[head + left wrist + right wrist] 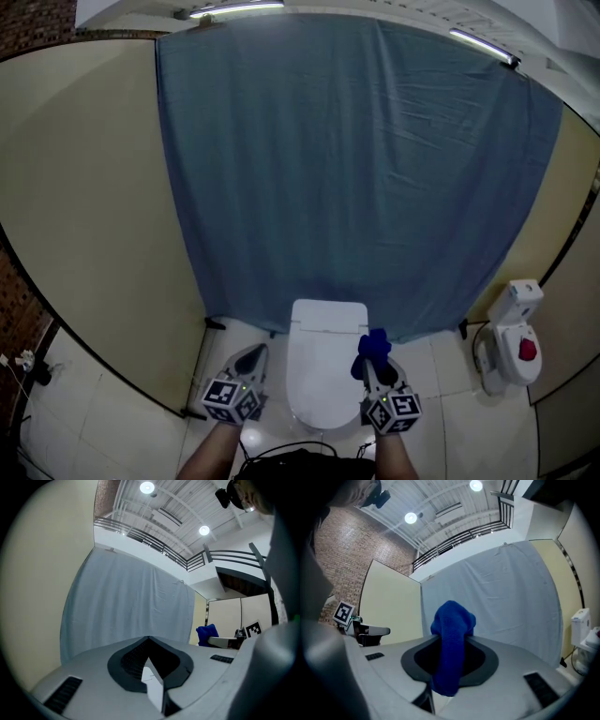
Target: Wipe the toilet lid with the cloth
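— Below the blue-grey curtain, what's there?
— White toilet, lid down, set on pale floor tiles betw. beige partitions. Curtain hangs right behind it.
— Where's the cloth?
— Blue, bunched up, in the right gripper. Head view puts it over the lid's right edge, toward the back end. Can't tell if it's touching the lid.
— Right jaws, how do they stand?
— Closed onto the cloth. Right gripper view: cloth sits pinched betw. the jaws, humps up over the tips & hangs down the front. Only cloth in there.
— And the left gripper?
— Beside the toilet's left side, over the tiles, apart from the lid. Left gripper view shows its jaws brought together to a point, no gap & no object betw. them.
— Both held by the person?
— Yes, a hand behind each; marker cubes face the head cam, left cube & right cube.
— Do the grippers see each other?
— Yes. Left gripper view catches the cloth at its right w/ the right gripper just beside it. Right gripper view has the left gripper at its left, brick wall above that.
— Else nearby?
— White unit w/ a red part by the right partition, well apart from the toilet.
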Demonstrator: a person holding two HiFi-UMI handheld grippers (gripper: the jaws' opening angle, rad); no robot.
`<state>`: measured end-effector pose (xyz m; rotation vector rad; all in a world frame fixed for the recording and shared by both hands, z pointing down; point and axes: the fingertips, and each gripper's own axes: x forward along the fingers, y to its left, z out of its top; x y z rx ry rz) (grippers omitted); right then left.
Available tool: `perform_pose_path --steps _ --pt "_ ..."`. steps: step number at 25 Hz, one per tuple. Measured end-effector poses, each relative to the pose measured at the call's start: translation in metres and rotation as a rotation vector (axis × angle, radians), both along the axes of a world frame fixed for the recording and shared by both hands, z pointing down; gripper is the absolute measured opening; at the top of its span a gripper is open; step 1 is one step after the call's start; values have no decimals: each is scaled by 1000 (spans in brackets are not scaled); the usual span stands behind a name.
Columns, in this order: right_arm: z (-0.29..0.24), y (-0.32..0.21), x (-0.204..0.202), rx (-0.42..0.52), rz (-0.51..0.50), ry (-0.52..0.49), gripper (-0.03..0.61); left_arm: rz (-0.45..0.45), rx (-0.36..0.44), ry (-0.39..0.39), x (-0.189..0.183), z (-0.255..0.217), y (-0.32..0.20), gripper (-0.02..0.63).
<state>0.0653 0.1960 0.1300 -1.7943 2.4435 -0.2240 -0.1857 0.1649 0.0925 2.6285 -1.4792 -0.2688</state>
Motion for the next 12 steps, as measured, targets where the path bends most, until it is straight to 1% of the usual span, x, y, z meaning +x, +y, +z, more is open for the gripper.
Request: perform_pose_path --steps 5,12 --pt "-6 5 13 11 21 6 94 8 23 13 9 -7 1 -9" --pt "-2 7 10 20 27 40 94 14 37 22 6 -5 -1 -9"
